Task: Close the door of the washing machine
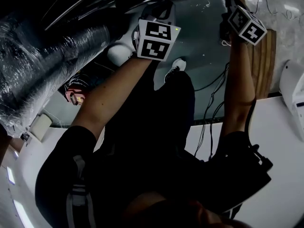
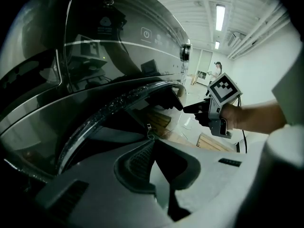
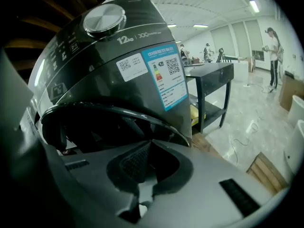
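Washer [image 3: 109, 65]: dark grey, glossy, rounded casing. A brushed metal knob [image 3: 104, 19] sits on the control panel and a blue-and-white label [image 3: 168, 75] on the side wall. In the head view its flank carries crinkled clear film [image 1: 42, 65].

Door [image 2: 111, 103]: round, dark and glossy, with a bright ring along the rim. It sits on the washer's front, directly ahead of both grippers, outer face toward them. In the left gripper view the rim arcs from lower left to upper right. In the right gripper view it runs near level across the frame, bowed upward. Whether it sits flush with the front cannot be told.

Left gripper [image 2: 152, 144]: grey fingers with dark ribbed pads, tips pressed together, nothing between them. The tips are at the rim; contact is not confirmed.

Right gripper [image 3: 149, 144]: same build, tips together, empty. In the left gripper view its black tips reach the rim's upper-right end.

Surroundings: black table [image 3: 211, 80], pale glossy floor [image 3: 247, 113], wooden pallet [image 3: 268, 172].
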A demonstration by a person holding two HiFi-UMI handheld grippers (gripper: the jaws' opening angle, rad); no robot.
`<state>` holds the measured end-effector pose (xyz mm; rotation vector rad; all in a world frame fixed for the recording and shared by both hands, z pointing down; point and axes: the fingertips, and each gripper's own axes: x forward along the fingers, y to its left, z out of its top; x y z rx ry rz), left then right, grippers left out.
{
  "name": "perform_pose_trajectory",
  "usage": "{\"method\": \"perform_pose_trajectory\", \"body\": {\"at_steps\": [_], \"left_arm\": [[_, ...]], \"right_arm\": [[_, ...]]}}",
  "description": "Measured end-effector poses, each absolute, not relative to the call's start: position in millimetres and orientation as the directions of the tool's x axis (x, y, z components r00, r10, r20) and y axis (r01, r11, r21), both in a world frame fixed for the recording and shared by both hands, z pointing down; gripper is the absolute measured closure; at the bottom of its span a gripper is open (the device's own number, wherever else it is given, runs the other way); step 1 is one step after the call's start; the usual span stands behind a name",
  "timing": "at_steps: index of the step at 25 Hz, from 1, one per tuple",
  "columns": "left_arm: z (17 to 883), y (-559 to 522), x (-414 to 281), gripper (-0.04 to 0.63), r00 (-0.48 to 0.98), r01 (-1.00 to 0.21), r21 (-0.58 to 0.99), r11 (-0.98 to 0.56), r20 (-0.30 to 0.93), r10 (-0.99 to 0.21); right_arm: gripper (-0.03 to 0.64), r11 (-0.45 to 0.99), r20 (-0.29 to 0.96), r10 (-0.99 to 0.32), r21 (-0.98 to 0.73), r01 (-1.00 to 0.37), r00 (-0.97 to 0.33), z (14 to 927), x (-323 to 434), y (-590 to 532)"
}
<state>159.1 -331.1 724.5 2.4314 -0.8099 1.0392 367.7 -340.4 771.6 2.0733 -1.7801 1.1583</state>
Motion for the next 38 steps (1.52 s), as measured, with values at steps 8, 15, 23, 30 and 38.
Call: {"method": "perform_pose_trajectory", "body": {"at_steps": [8, 15, 23, 30, 38], "left_arm": [[734, -331, 153, 0.592, 0.544, -0.653, 0.104, -0.75, 0.753, -0.369], [738, -336, 146, 0.591, 0.569, -0.673, 0.104, -0.732, 0.706, -0.423], [656, -302, 126, 0.591, 0.64, -0.661, 0.142, -0.736, 0.62, -0.455], [560, -253, 93, 0.591, 0.638, -0.701, 0.131, -0.701, 0.555, -0.534], [432, -229, 39, 0.592, 0.651, -0.735, 0.139, -0.664, 0.418, -0.633]], "right_arm": [[0.614, -0.225, 0.638, -0.77, -0.284, -0.932, -0.008, 754, 357, -331], [0.612, -0.241, 0.631, -0.775, -0.274, -0.931, 0.014, 739, 357, -305], [0.612, -0.231, 0.578, -0.816, -0.346, -0.909, -0.012, 663, 347, -252], [0.612, -0.073, 0.539, -0.836, -0.298, -0.952, -0.104, 560, 318, -219], [0.613, 0.022, 0.468, -0.868, -0.297, -0.955, -0.165, 441, 300, -188]]}}
